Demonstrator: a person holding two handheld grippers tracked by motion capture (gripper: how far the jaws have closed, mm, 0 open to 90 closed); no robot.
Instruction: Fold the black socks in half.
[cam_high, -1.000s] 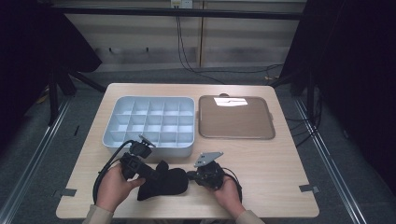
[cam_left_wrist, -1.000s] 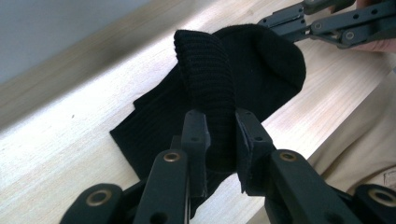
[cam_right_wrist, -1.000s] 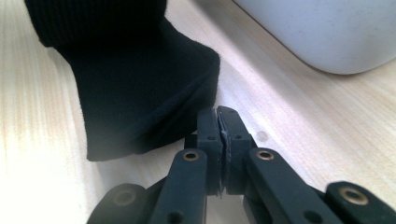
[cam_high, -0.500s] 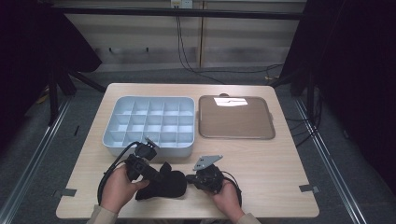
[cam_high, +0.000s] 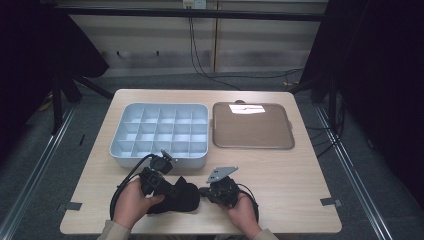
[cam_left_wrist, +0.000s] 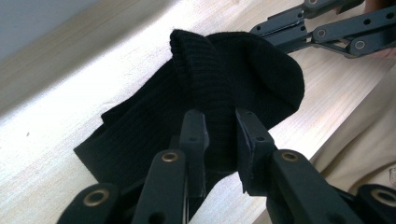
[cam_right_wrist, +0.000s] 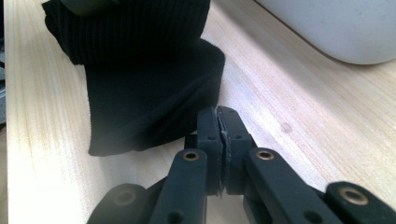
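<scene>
Lying on the pale wooden desk (cam_high: 300, 175) near its front edge, at about 7 o'clock from the desk's middle in the high view, is a black ribbed sock (cam_high: 182, 197), bunched into a rumpled heap. Just left of it, the person's left hand (cam_high: 131, 202) holds the left hand-held gripper (cam_high: 167, 187), whose jaws are clamped on a raised fold of the sock; in the left gripper view the two black jaws press the ribbed cloth (cam_left_wrist: 219, 93) between them, with the rest of the sock spread on the wood beyond. A black cable (cam_high: 122, 187) loops from this gripper toward the desk's front edge.

At 12 o'clock from the sock, touching nothing, sits a light grey tray (cam_high: 122, 152) divided into many small square compartments. To the sock's right, the right hand (cam_high: 245, 212) holds the right hand-held gripper (cam_high: 202, 191), topped by a grey three-cornered plate (cam_high: 222, 174). In the right gripper view its jaws are pressed together with nothing between them, their tips just beside the sock's edge (cam_right_wrist: 154, 107) and the tray's rounded wall (cam_right_wrist: 345, 32) at 1 o'clock.

At 1 o'clock from the right gripper, beside the divided tray, lies a flat brown tray (cam_high: 252, 127) with a glare patch near its far edge.
</scene>
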